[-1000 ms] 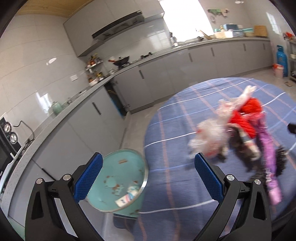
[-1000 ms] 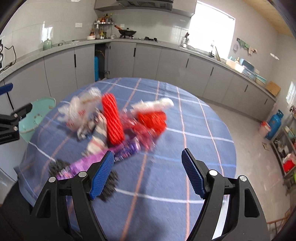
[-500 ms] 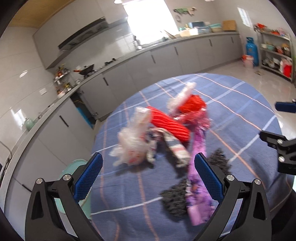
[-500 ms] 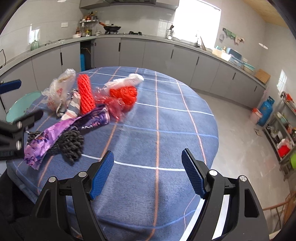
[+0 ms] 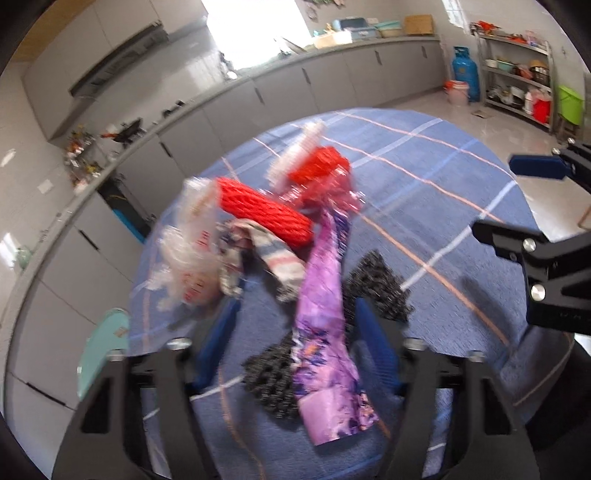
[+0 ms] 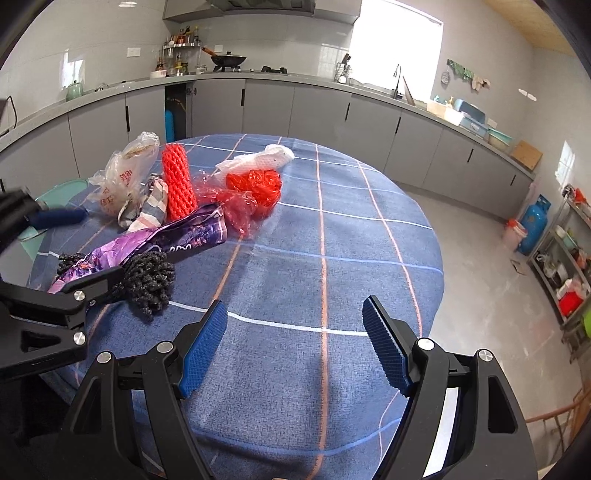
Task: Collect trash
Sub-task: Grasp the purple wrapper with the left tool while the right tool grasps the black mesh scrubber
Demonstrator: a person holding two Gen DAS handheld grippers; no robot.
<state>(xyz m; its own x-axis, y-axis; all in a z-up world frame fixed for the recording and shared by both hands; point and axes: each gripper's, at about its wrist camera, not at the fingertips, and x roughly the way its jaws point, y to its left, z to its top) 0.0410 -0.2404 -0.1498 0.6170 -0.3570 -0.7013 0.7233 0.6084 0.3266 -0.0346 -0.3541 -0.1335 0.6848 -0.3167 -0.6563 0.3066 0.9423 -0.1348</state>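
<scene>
Place: a home kitchen, daylight pouring through the window (image 6: pixel 395 48).
Counter: a long grey run of cabinets (image 6: pixel 314 107) curving along two walls.
Cooking: a wok (image 6: pixel 228 59) sitting on the hob under the range hood (image 6: pixel 258 5), bottles crowding a spice rack (image 6: pixel 181 40).
Water: a sink tap (image 6: pixel 397 79) standing below the window.
Fuel: a blue gas cylinder (image 6: pixel 533 225) waiting by a metal shelf rack (image 6: pixel 569 258).
Dining: a round table in a blue checked cloth (image 6: pixel 332 258).
</scene>
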